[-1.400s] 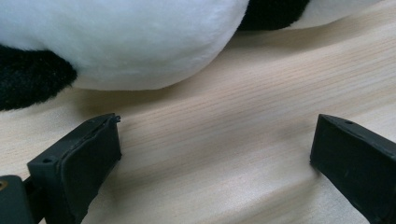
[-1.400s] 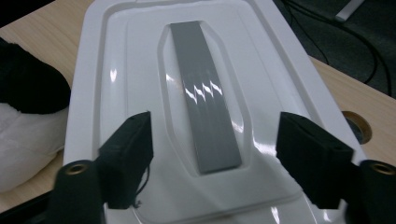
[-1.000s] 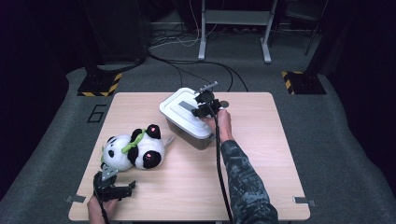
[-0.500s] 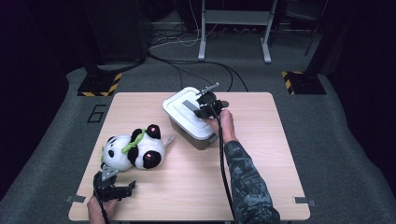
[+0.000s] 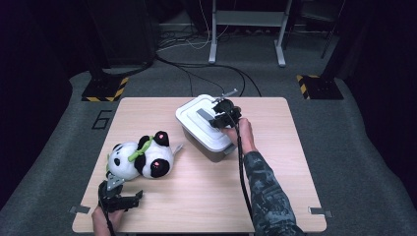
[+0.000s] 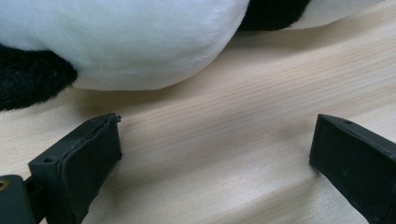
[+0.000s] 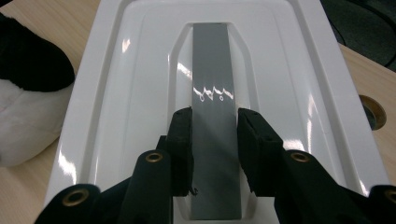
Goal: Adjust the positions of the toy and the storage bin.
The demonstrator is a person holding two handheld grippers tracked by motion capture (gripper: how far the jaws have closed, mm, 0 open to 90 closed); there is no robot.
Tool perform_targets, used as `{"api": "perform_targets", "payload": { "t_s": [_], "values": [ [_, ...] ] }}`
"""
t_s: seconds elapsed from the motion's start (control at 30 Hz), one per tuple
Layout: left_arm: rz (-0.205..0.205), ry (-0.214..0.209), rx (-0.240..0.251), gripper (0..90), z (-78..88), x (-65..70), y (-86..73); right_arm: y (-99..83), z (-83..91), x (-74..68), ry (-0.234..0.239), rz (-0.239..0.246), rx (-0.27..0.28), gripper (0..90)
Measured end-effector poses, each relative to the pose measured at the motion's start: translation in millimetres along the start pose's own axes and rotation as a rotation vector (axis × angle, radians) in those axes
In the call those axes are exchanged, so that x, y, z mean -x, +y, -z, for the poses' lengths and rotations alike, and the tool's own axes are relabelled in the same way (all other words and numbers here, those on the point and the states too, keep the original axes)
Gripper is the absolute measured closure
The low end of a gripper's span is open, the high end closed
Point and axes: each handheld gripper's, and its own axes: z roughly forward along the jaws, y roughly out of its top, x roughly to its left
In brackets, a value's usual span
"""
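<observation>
right gripper [image 7: 215,140] clamped on lid handle [image 7: 212,84] | panda [image 5: 140,158] left of box [image 5: 211,145]

You work at a light wooden table [image 5: 147,108] standing on grey carpet [image 5: 344,147]. A "6" marking [image 5: 102,119] lies on the floor just beside the table's far left corner. Yellow-black hazard-striped bases [image 5: 104,90] sit at far left and far right [image 5: 314,86]. Black cables [image 5: 196,66] trail across the floor toward a grey metal stand [image 5: 248,19]. The room edges are dark; the light falls on the table.
</observation>
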Motion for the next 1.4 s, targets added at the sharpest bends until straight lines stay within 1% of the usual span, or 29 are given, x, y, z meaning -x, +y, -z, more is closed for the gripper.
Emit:
{"api": "perform_targets", "payload": {
  "t_s": [0.17, 0.2, 0.27, 0.3, 0.37, 0.4, 0.5, 0.8, 0.9, 0.93, 0.97, 1.0, 1.13, 1.23, 1.3, 1.4],
  "values": [
    [0.003, 0.005, -0.001, 1.6, 0.1, -0.1, 0.0, -8.2, 8.0, 1.1, 0.011, -0.004, -0.005, 67.0],
    [0.003, 0.007, 0.005, 1.6, -0.4, -0.2, -0.1, -10.6, 10.1, 1.6, 0.014, 0.0, -0.005, 67.0],
    [0.002, 0.006, 0.0, 1.6, 0.0, -0.2, 0.2, -17.3, 16.9, 1.7, 0.01, 0.005, -0.011, 67.0],
    [0.002, 0.006, 0.0, 1.6, 0.0, -0.2, 0.2, -20.1, 19.3, 3.3, 0.014, 0.02, -0.013, 67.0],
    [0.003, 0.006, 0.001, 1.6, -0.1, -0.2, 0.1, -22.7, 21.2, 4.6, 0.015, 0.024, -0.008, 67.0],
    [0.002, 0.007, 0.0, 1.6, 0.0, -0.2, 0.1, -27.2, 24.6, 6.0, 0.017, 0.012, -0.002, 67.0],
    [0.003, 0.006, 0.001, 1.6, -0.1, -0.2, 0.2, -31.3, 27.9, 8.0, 0.021, 0.012, 0.001, 67.0],
    [0.004, 0.006, -0.001, 1.6, 0.2, 0.1, 0.0, -36.9, 33.0, 7.9, 0.012, 0.021, 0.0, 67.0],
    [0.004, 0.007, -0.001, 1.6, 0.1, 0.0, 0.0, -40.4, 35.5, 10.1, 0.019, 0.027, 0.005, 67.0],
    [0.003, 0.006, 0.001, 1.6, -0.1, 0.0, 0.0, -41.6, 36.3, 9.9, 0.022, 0.016, 0.008, 67.0],
    [0.003, 0.006, 0.001, 1.6, -0.1, 0.0, 0.0, -42.9, 37.3, 10.8, 0.024, 0.021, 0.007, 67.0],
    [0.003, 0.007, 0.002, 1.6, -0.1, 0.0, 0.1, -43.8, 37.8, 10.2, 0.025, 0.01, 0.013, 67.0],
    [0.003, 0.007, 0.003, 1.6, -0.2, -0.1, 0.0, -46.5, 39.5, 10.8, 0.027, 0.006, 0.018, 66.9],
    [0.002, 0.007, 0.003, 1.6, -0.2, -0.1, 0.0, -45.0, 39.5, 10.5, 0.025, 0.01, 0.008, 66.9],
    [0.002, 0.007, 0.001, 1.6, -0.1, -0.1, 0.1, -42.3, 40.0, 9.9, 0.018, 0.027, -0.015, 66.7],
    [0.002, 0.007, 0.001, 1.6, -0.1, -0.1, 0.1, -39.2, 39.5, 10.7, 0.015, 0.026, -0.033, 66.5]
  ]
}}
